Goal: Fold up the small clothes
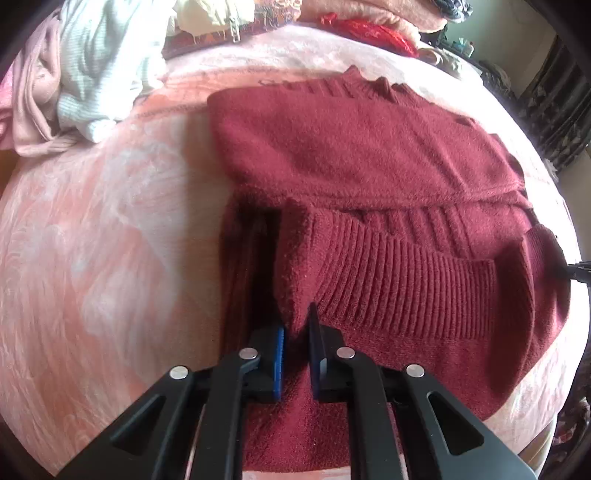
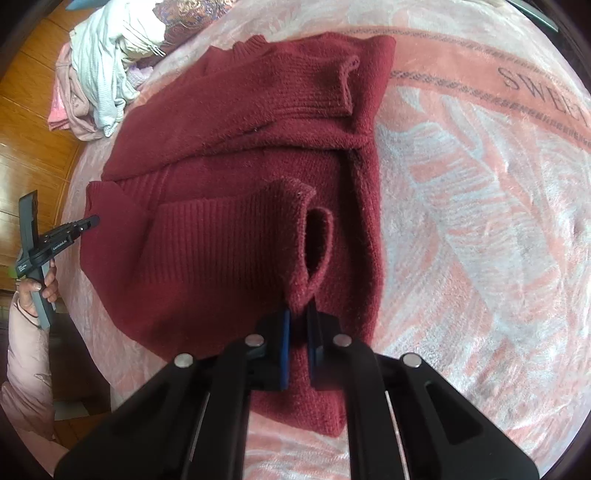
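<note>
A: Where is the dark red knitted sweater (image 1: 369,158) lying for you?

B: It lies partly folded on the bed's pink and white patterned fleece blanket (image 1: 92,258), and it fills the middle of both of your wrist views. One sleeve is laid across the body, with its ribbed cuff (image 2: 347,79) open toward the far side in the right wrist view.

A: And your left gripper (image 1: 295,328)?

B: Its jaws are closed on a raised fold of the sweater's knit. The red fabric is pinched between the blue pads (image 1: 279,363) and stands up in a ridge ahead of them. In the right wrist view you can see that same gripper at the sweater's left edge, with your hand (image 2: 40,286) on its handle and a pale pink sleeve (image 2: 26,354) below it.

A: What about the right gripper (image 2: 298,314)?

B: Its jaws are clamped on the sweater too. They hold the bottom of a looped fold of knit (image 2: 317,243), which stands open like an eyelet just ahead of the tips.

A: Anything else on the bed?

B: There is a heap of pale blue and pink clothes (image 2: 99,70) at the far left edge, well apart from the sweater. Red fabric (image 1: 376,33) sits at the far edge in the left wrist view. Dark letters (image 2: 543,96) are woven into the blanket's border to the right.
</note>
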`<state>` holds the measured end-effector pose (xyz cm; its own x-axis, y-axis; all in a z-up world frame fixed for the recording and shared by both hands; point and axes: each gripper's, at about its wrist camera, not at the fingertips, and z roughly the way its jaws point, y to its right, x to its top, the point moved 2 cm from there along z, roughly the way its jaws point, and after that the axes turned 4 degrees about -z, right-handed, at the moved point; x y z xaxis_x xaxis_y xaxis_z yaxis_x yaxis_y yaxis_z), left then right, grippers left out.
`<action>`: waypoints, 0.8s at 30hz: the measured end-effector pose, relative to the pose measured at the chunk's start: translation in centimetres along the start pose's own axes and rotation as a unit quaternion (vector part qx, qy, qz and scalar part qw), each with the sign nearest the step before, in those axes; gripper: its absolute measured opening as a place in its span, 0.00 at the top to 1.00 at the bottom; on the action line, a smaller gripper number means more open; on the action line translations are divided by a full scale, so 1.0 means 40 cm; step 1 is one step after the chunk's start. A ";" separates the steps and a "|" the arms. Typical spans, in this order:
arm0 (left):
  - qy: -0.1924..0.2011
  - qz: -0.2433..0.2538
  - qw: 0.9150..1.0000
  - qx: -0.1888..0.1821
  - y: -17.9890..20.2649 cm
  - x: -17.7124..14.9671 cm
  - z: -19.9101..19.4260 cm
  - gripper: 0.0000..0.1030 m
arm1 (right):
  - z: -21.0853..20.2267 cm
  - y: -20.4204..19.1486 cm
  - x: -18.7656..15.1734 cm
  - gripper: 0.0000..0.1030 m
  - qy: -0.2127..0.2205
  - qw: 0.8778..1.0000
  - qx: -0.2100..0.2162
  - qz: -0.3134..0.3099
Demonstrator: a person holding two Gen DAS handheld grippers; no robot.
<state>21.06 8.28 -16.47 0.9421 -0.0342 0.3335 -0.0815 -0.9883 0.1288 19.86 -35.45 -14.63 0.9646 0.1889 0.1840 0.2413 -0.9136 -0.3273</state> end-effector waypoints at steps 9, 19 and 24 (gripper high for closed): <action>0.101 -0.037 0.993 -0.038 -0.029 0.044 -0.196 0.90 | -0.175 -0.023 -0.003 0.95 0.078 0.997 0.005 -0.014; 0.173 -0.040 0.984 -0.030 -0.008 0.267 -0.253 0.90 | -0.260 -0.009 0.220 0.95 0.129 0.991 -0.021 -0.001; 0.182 -0.064 0.981 -0.018 -0.027 0.403 -0.198 0.90 | -0.243 0.014 0.381 0.95 0.134 0.990 -0.036 0.007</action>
<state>33.76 9.97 -3.83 0.7669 0.1519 0.6235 0.0120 -0.9748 0.2226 33.67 -36.56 -3.00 0.9028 0.0832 0.4219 0.2110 -0.9406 -0.2659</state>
